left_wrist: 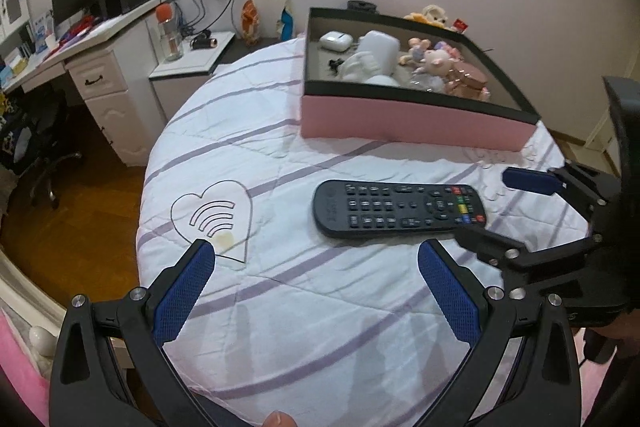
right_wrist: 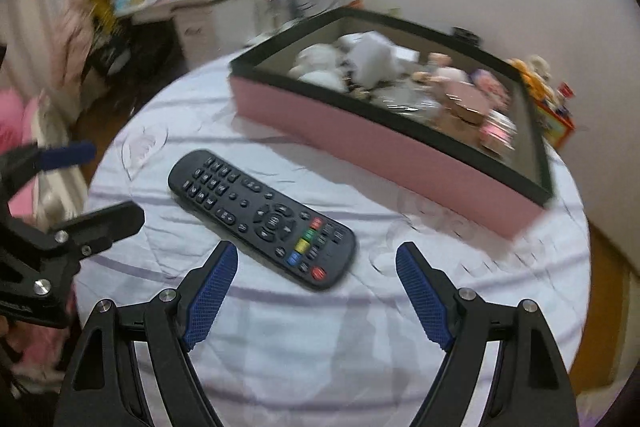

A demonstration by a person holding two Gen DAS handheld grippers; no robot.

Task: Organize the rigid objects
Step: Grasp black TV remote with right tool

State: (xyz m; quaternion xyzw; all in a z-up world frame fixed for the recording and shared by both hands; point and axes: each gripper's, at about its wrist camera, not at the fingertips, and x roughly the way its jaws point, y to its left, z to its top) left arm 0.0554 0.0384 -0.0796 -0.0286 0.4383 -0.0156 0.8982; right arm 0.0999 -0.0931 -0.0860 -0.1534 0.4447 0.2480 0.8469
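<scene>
A black remote control [left_wrist: 400, 207] lies flat on the white striped bedspread [left_wrist: 280, 307], in front of a pink box [left_wrist: 412, 125] with a black rim. The box holds white items, small plush toys and a pink case. My left gripper [left_wrist: 316, 267] is open and empty, just short of the remote. My right gripper [right_wrist: 316, 267] is open, its fingertips either side of the remote's [right_wrist: 264, 217] near end, not touching it. The right gripper also shows in the left wrist view [left_wrist: 496, 207], at the remote's right end. The pink box [right_wrist: 384, 151] lies beyond.
A white desk [left_wrist: 100, 67] with a monitor and a black office chair [left_wrist: 36, 147] stand at the left over a wooden floor. A low white side table [left_wrist: 192, 63] with a bottle sits past the bed. Toys [left_wrist: 432, 15] stand behind the box by the wall.
</scene>
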